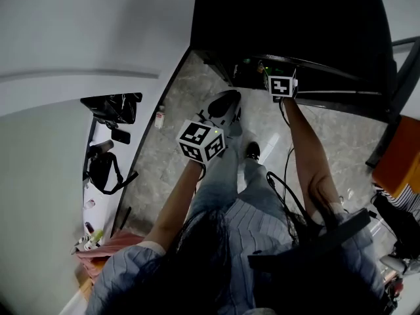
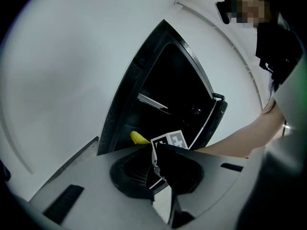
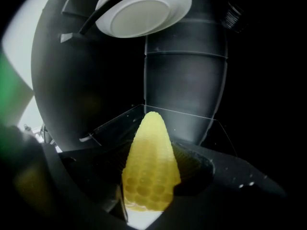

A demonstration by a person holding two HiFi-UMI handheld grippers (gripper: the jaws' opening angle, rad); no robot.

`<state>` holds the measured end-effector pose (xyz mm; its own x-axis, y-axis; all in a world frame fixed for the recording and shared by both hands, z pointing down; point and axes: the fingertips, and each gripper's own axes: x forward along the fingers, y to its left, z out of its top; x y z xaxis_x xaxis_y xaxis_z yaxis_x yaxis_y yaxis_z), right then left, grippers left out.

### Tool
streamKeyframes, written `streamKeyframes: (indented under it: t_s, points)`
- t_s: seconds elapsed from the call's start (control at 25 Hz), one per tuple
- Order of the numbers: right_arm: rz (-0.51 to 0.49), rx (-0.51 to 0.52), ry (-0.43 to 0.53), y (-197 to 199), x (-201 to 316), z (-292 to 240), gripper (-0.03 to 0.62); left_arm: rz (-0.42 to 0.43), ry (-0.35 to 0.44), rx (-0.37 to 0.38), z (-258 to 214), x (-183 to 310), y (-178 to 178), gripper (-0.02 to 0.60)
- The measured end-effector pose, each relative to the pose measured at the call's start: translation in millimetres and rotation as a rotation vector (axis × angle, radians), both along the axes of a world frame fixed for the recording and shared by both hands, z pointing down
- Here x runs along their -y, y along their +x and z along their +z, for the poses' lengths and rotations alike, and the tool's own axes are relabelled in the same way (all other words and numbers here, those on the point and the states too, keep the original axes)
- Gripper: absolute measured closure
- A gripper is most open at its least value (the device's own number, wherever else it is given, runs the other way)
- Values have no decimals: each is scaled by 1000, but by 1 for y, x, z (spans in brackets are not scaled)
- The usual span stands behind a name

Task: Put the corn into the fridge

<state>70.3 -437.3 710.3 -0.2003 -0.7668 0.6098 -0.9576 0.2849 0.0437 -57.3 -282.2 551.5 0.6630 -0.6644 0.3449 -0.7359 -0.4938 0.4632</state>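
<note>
Yellow corn (image 3: 148, 162) pinched by right claw (image 3: 147, 183) inside fridge (image 3: 184, 80) could roll out once released; left claw (image 2: 160, 169) pressed together.

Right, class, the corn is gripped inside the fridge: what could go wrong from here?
The right hand-held gripper holds the corn near its thick end, so it may slip or pivot. If released above the shelf, it could roll out. Lifting it may knock the plate overhead.
</note>
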Motion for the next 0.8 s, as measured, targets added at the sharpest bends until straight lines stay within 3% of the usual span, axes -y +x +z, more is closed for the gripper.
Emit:
streamKeyframes:
  t_s: [0.44,0.8]
  points:
    - [19,105,-47,-1,4,-7,338,3,-10,0,2,0,3,541]
    - [15,115,25,0,2,-30,338,1,-13,6,3,0,4,541]
